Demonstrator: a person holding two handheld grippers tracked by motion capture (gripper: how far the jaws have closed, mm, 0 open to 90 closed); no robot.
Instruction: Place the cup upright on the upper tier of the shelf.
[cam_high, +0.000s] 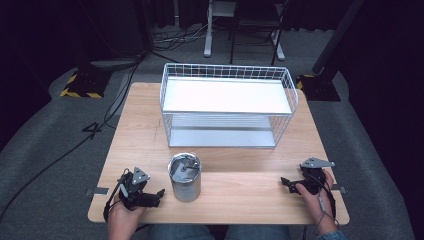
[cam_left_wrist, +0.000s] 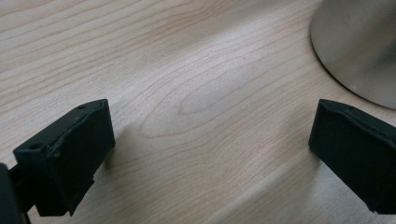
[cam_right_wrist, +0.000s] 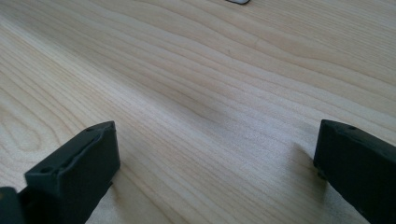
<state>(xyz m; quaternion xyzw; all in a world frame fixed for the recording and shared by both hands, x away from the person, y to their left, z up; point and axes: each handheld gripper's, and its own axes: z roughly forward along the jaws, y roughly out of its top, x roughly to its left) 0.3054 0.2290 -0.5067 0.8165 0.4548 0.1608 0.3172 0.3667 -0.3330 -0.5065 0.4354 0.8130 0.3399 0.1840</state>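
Both claws rest low at the near edge of the tabletop (cam_high: 235, 150), one in each of the person's hands. Left claw (cam_high: 159, 192) sits at the near left with its jaws spread wide, nothing between them; in the left gripper view its two black jaws stand far apart over bare wood, and the curved metal wall of the canister (cam_left_wrist: 359, 46) shows just beyond the right-hand jaw, not touching it. Right claw (cam_high: 284, 182) sits at the near right, well apart from the canister, its jaws likewise spread and holding nothing; the right gripper view shows only wood grain between them. Count of items on the tabletop: one metal canister (cam_high: 185, 176), one white wire rack (cam_high: 227, 105). The canister stands upright near the front centre, just beside the left claw and in front of the rack. It is open at the top; something metallic lies inside, but what it is cannot be told. The rack stands at the far middle of the tabletop and has two levels, an upper white shelf ringed by a wire wall and a lower shelf beneath it. Both shelves are bare. Canister and rack stand near one another, not touching.
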